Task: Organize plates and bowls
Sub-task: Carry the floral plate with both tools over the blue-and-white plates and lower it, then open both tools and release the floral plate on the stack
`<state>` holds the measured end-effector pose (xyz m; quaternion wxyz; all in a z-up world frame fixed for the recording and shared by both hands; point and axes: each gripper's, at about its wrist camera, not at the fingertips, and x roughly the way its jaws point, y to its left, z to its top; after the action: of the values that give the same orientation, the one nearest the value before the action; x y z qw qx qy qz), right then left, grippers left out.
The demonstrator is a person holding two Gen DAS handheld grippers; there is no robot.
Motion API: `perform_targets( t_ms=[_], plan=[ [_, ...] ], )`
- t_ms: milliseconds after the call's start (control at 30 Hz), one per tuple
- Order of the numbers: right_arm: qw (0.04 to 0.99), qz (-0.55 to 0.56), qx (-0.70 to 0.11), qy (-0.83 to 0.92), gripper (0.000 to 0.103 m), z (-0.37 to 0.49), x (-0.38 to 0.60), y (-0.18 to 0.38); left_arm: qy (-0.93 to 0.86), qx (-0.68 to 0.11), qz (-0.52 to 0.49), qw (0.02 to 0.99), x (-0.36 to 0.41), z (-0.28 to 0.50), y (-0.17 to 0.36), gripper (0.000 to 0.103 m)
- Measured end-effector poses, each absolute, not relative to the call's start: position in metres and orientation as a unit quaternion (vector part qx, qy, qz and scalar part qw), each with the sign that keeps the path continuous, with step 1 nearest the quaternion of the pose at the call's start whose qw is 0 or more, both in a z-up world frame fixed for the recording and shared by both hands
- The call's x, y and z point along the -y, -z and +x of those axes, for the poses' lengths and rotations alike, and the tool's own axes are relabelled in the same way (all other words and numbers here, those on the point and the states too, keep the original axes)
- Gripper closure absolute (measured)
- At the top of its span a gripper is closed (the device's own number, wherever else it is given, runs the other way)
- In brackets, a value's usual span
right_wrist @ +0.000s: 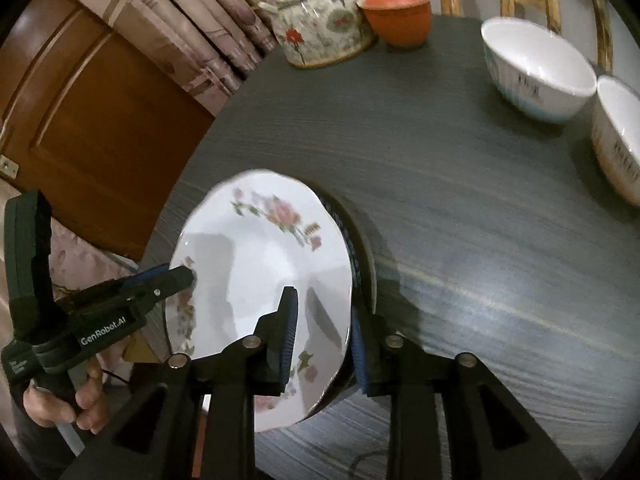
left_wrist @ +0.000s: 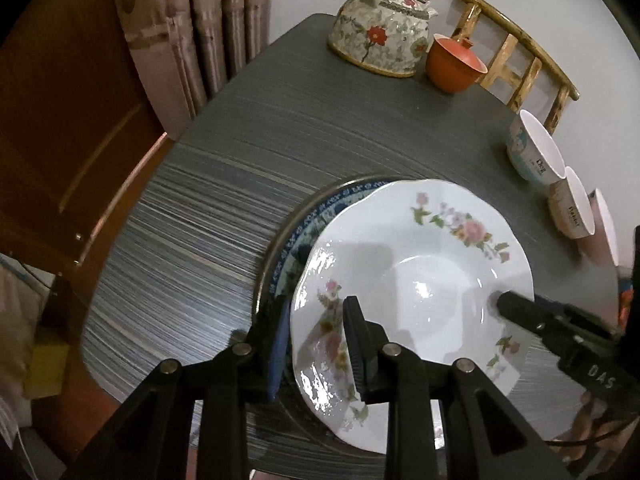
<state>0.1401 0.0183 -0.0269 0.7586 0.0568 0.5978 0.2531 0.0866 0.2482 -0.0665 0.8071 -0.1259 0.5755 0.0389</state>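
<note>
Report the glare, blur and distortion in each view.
Left wrist view: bright specular glare on the floral plate near the left gripper; fisheye bends the table edge; corners vignette black. Right wrist view: plate rim and bowls are motion-smeared; right gripper stays sharp; dim, warm light.

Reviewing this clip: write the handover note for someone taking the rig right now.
Left gripper: shut on the near-left rim of the white floral plate.
Right gripper: shut on the opposite rim of that plate.
The floral plate sits tilted over the blue patterned plate on the grey table, not yet flat.
Three bowls stand apart in a row at the right, unstacked.
Done: plates brought together. Left: settle and release the floral plate, then likely stack the bowls.
</note>
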Motion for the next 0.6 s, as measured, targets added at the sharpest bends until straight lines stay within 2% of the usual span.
perform_targets(
  t_ms=[133, 200, 600],
  plan=[
    [0.76, 0.041, -0.599, -0.25, 0.072, 0.141, -0.021, 0.024, -0.041, -0.573, -0.13, 0.808, -0.25, 0.086, 0.065, 0.076],
    [0.762, 0.03, -0.598, -0.246, 0.067, 0.14, -0.022, 0.024, -0.04, -0.571, -0.13, 0.809, -0.25, 0.085, 0.063, 0.076],
    [0.772, 0.022, -0.583, -0.254, 0.063, 0.136, -0.024, 0.009, -0.067, -0.553, -0.102, 0.824, -0.245, 0.077, 0.051, 0.076]
  ],
)
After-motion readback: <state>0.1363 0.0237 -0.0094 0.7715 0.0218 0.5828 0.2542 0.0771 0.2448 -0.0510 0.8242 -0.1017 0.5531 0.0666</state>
